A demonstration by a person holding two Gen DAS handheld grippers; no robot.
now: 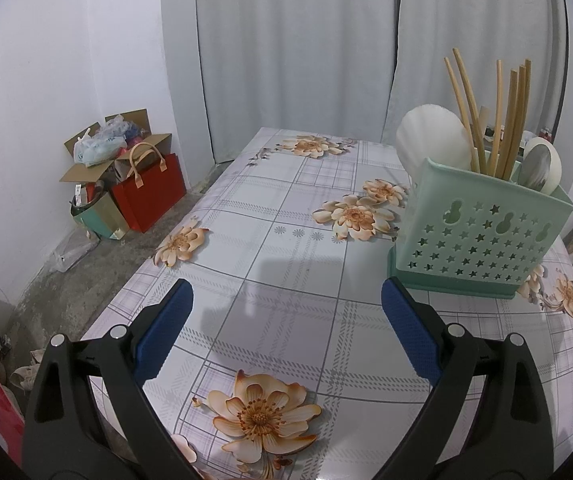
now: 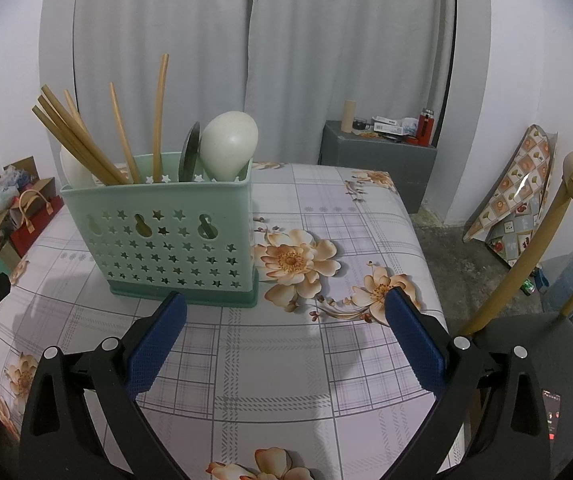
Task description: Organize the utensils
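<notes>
I can't see the lower parts of the chopsticks (image 2: 86, 140) or spoons (image 2: 228, 146); the holder (image 2: 158, 240) wall hides them. From the left wrist, the metal spoon (image 1: 534, 170) shows only part of its bowl behind the rim. Which compartment each utensil sits in, I can't tell. The small items on the grey cabinet (image 2: 378, 156) are too small to identify. The chair (image 2: 526, 260) is cut off by the right edge.

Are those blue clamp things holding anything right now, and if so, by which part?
Nothing is held. The left gripper and right gripper are both open and empty above the table; the utensils stand in the green holder.
</notes>
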